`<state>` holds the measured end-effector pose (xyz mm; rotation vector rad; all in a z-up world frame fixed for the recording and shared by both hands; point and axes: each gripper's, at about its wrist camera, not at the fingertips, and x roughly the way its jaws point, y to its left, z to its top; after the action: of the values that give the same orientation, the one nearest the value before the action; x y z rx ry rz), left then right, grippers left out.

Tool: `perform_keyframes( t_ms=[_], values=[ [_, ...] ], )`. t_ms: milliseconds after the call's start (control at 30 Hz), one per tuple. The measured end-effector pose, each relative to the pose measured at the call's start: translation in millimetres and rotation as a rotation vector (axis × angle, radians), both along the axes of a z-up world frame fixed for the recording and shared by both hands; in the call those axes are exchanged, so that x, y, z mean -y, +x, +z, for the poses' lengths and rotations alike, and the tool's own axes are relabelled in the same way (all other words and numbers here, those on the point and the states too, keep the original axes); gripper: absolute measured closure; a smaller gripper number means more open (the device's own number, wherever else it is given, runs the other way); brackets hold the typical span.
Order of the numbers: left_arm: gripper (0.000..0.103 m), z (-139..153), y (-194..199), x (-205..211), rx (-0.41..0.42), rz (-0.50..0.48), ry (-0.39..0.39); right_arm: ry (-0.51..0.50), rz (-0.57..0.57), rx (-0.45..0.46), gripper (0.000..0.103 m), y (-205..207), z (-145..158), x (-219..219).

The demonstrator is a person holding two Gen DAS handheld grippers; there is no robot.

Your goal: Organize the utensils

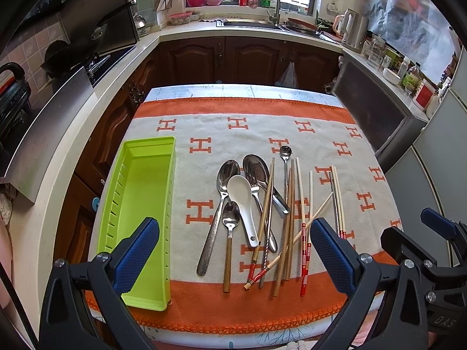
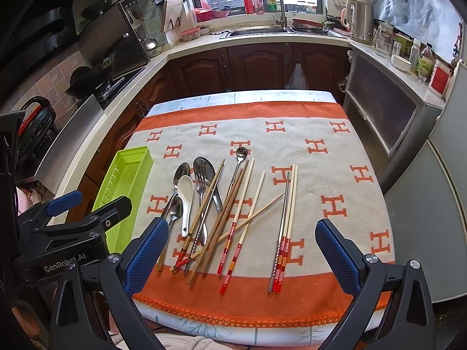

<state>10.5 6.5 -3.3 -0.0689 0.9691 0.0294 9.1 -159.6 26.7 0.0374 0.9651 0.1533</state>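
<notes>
A lime green tray (image 1: 147,157) (image 2: 140,157) lies empty at the left of the cloth-covered table. Beside it is a loose pile: metal spoons (image 1: 226,175) (image 2: 180,175), a white ceramic spoon (image 1: 240,195) (image 2: 185,192), a fork (image 2: 200,183), and several wooden and red-banded chopsticks (image 1: 305,233) (image 2: 233,227). A further chopstick group (image 2: 284,233) (image 1: 337,198) lies to the right. My left gripper (image 1: 236,255) hangs open above the table's near edge, with nothing between its fingers. My right gripper (image 2: 242,256) is open too, over the near chopstick ends, holding nothing.
An orange and grey towel (image 1: 262,110) (image 2: 292,145) covers the table. Behind are dark cabinets, a sink (image 1: 251,23), a kettle (image 1: 354,29), a stove with a wok (image 1: 58,55), and jars on the right counter (image 2: 423,61). A fridge (image 2: 437,204) stands at the right.
</notes>
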Motion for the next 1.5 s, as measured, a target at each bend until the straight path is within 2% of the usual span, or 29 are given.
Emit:
perform_keyframes(
  t_ms=[833,967,1100,1200,1300,1500],
  values=[
    [0.001,-5,2,5,-0.016,-0.002,0.003,0.017,0.001,-0.026,0.001,3,-9,3],
    [0.001,-7,4,5,-0.014,-0.009,-0.028,0.024,-0.002,-0.035,0.001,5,-11,5],
    [0.001,-5,12,0,0.008,-0.022,-0.064,0.048,-0.017,-0.053,0.010,12,-13,15],
    [0.001,-4,24,-1,-0.005,-0.035,-0.043,0.075,-0.036,-0.085,0.019,21,-18,26],
    [0.001,-5,40,-4,-0.037,-0.029,-0.014,0.096,-0.052,-0.117,0.022,31,-24,37],
    [0.001,-23,72,-1,-0.086,-0.072,-0.022,0.082,-0.079,-0.137,0.028,54,-34,58]
  ],
)
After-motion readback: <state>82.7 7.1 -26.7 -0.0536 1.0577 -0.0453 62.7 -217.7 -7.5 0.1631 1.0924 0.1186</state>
